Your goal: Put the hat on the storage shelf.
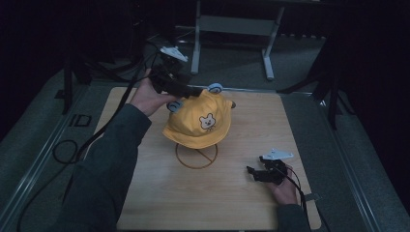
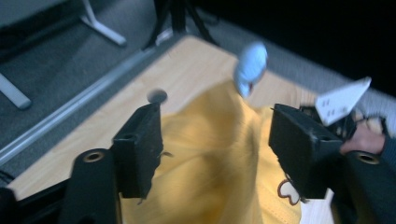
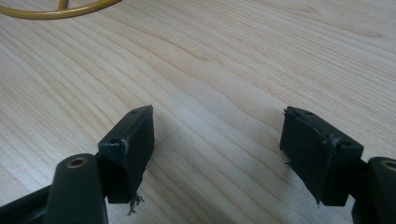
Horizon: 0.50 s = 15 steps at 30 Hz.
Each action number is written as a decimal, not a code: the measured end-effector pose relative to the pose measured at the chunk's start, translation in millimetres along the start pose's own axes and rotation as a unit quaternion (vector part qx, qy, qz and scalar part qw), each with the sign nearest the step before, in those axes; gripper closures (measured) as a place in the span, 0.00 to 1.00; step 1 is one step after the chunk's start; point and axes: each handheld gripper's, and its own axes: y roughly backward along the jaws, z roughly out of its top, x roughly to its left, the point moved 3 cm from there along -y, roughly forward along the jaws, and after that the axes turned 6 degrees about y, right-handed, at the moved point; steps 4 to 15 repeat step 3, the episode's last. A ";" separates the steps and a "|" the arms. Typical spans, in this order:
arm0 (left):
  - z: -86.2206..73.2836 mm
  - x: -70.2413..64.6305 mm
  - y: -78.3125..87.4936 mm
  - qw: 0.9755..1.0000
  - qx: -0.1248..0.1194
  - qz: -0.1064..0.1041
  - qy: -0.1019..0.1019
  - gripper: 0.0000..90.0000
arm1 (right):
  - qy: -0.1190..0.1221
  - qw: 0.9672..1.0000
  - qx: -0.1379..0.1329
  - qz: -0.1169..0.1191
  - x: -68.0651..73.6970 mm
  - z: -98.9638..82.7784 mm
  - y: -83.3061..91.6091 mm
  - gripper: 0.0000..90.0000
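A yellow hat (image 1: 200,121) with a bear face and blue ears rests on a gold wire stand (image 1: 196,157) in the middle of the wooden table (image 1: 159,193). My left gripper (image 1: 196,92) is at the hat's back left, just over its crown, and it is open. In the left gripper view the jaws of this gripper (image 2: 215,140) stand wide apart above the yellow fabric (image 2: 210,154), with a blue ear (image 2: 251,67) beyond them. My right gripper (image 1: 251,172) lies low on the table at the front right, open (image 3: 217,135), with bare wood between its jaws.
The stand's ring base (image 3: 60,11) lies ahead of the right gripper. Black cables (image 1: 65,150) trail off the table's left edge. A grey metal frame (image 1: 232,29) stands on the floor behind the table. The other hand with its gripper (image 2: 343,100) appears past the hat.
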 end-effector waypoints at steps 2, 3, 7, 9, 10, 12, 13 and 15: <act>-1.8 7.4 17.0 0.999 -0.014 0.029 -0.004 0.37 | 0.000 1.000 0.000 0.000 0.0 0.0 0.0 0.29; -1.8 7.4 17.0 0.999 -0.014 0.029 -0.004 0.37 | 0.000 1.000 0.000 0.000 0.0 0.0 0.0 0.29; -1.8 7.4 17.0 0.999 -0.014 0.029 -0.004 0.37 | 0.000 1.000 0.000 0.000 0.0 0.0 0.0 0.29; -1.8 7.4 17.0 0.999 -0.014 0.029 -0.004 0.37 | 0.000 1.000 0.000 0.000 0.0 0.0 0.0 0.29; -1.8 7.4 17.0 0.999 -0.014 0.029 -0.004 0.37 | 0.000 1.000 0.000 0.000 0.0 0.0 0.0 0.29; -1.8 7.4 17.0 0.999 -0.014 0.029 -0.004 0.37 | 0.000 1.000 0.000 0.000 0.0 0.0 0.0 0.29; -1.8 7.4 17.0 0.999 -0.014 0.029 -0.004 0.37 | 0.000 1.000 0.000 0.000 0.0 0.0 0.0 0.29; -1.8 7.4 17.0 0.999 -0.014 0.029 -0.004 0.37 | 0.000 1.000 0.000 0.000 0.0 0.0 0.0 0.29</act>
